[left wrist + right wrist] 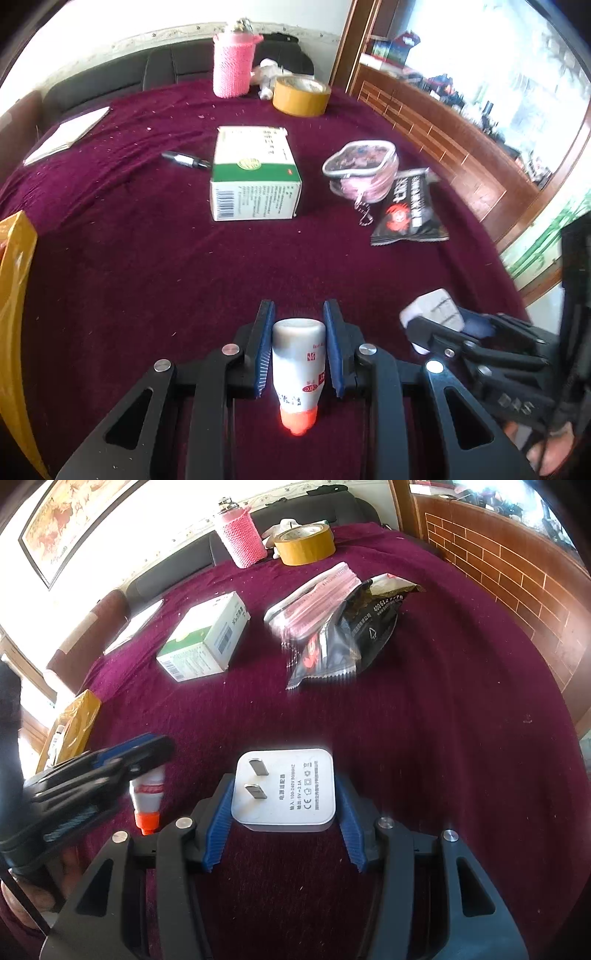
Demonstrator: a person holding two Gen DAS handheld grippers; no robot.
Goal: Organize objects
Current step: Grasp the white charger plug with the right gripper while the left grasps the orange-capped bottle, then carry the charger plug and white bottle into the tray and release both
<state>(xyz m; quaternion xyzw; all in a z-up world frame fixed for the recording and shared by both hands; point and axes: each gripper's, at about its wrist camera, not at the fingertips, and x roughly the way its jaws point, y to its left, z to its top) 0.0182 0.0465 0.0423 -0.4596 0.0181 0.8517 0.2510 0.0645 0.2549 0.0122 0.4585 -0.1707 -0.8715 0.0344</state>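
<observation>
- Left gripper [299, 345] clamps small bottle [298, 363] mid-body; light, smooth plastic, may slip.
- Right gripper [283, 808] pinches charger [283, 790] sides; rigid, light.

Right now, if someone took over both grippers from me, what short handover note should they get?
Left gripper: shut on the small white bottle, orange cap toward the camera, above the maroon cloth.
Right gripper: shut on the white plug adapter, prongs facing up.
On the cloth: green and white box, marker left of it, pink pouch partly over the black snack packet, tape roll and pink-sleeved bottle at the far edge, notepad far left.
Done: two items picked up.
Left: place both; their destination isn't evident. The rest is unsorted.
</observation>
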